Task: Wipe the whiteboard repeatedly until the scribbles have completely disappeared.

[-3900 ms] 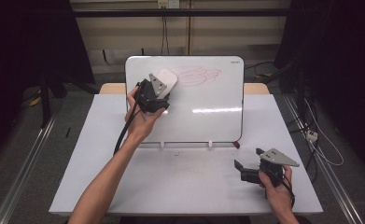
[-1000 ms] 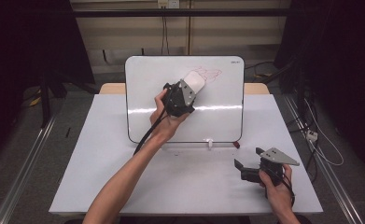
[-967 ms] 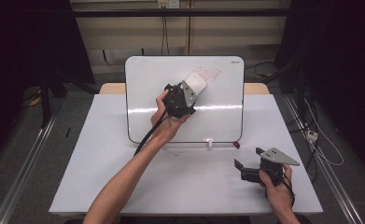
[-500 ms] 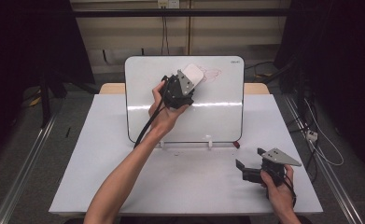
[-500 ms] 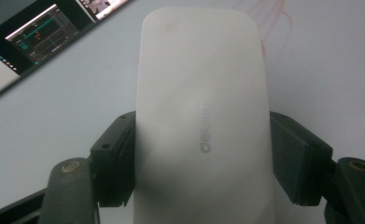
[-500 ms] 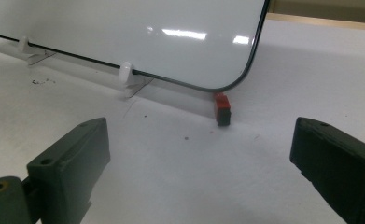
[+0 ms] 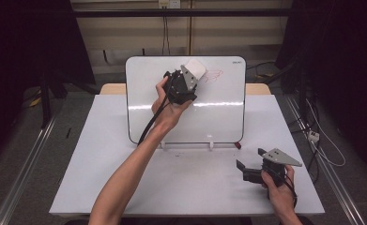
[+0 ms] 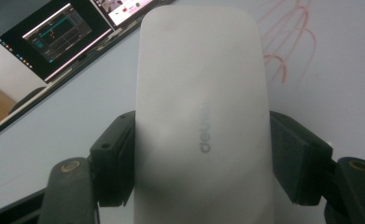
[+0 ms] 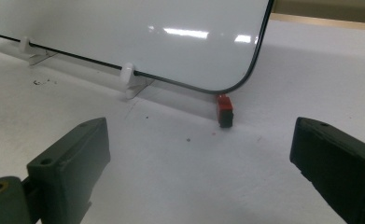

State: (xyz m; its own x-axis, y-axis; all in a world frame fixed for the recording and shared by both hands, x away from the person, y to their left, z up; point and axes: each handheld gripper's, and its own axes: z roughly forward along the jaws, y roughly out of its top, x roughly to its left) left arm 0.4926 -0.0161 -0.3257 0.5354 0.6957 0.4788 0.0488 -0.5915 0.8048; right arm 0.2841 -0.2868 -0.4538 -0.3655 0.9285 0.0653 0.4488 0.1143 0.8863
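gripping the white eraser across its width, the left tool aims its long axis at the whiteboard.

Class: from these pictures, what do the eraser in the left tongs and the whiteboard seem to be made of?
Eraser: apparently matt white plastic; smooth moulded shell, printed logo, no glare.
Whiteboard: glossy white coated surface, probably painted metal or laminate; it mirrors the lights as a bright strip. Thin dark rim, likely plastic.
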